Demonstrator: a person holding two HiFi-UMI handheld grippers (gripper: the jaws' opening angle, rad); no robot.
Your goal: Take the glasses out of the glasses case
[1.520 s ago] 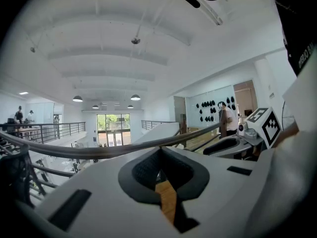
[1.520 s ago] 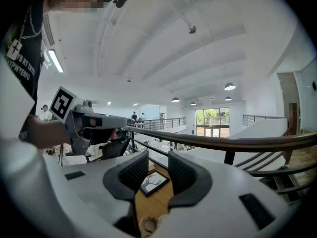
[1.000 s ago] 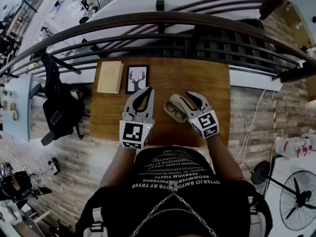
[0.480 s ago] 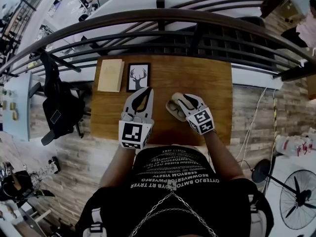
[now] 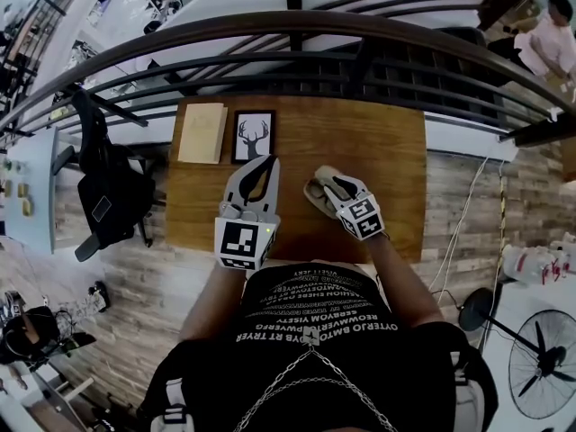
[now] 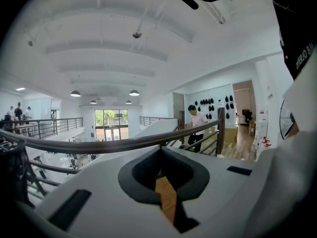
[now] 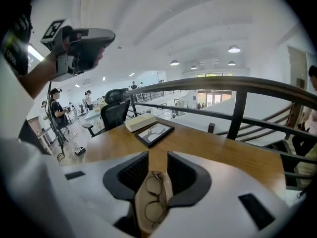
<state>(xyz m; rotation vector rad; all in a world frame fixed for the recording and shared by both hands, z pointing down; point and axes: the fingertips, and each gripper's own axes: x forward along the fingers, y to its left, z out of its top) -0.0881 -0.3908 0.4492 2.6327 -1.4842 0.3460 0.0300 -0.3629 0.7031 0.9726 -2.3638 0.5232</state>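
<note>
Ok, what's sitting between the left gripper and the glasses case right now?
Nothing stands there. In the head view, only bare wood of the table shows between the left gripper and the glasses case.

1. The book (image 5: 201, 135) lay on the table (image 5: 396, 151) at its far left corner, and the picture (image 5: 253, 139) lay just right of it.
2. The case (image 5: 317, 192) lay near the table's middle, before the picture and to its right.
3. The glasses (image 7: 154, 198) lay in the case, which sat between the jaws of the right gripper (image 5: 335, 180).
4. The left gripper (image 5: 267, 163) was left of the case, above the table.
5. A railing (image 5: 297, 34) ran behind the table, and a bag (image 5: 108, 196) was to its left.
</note>
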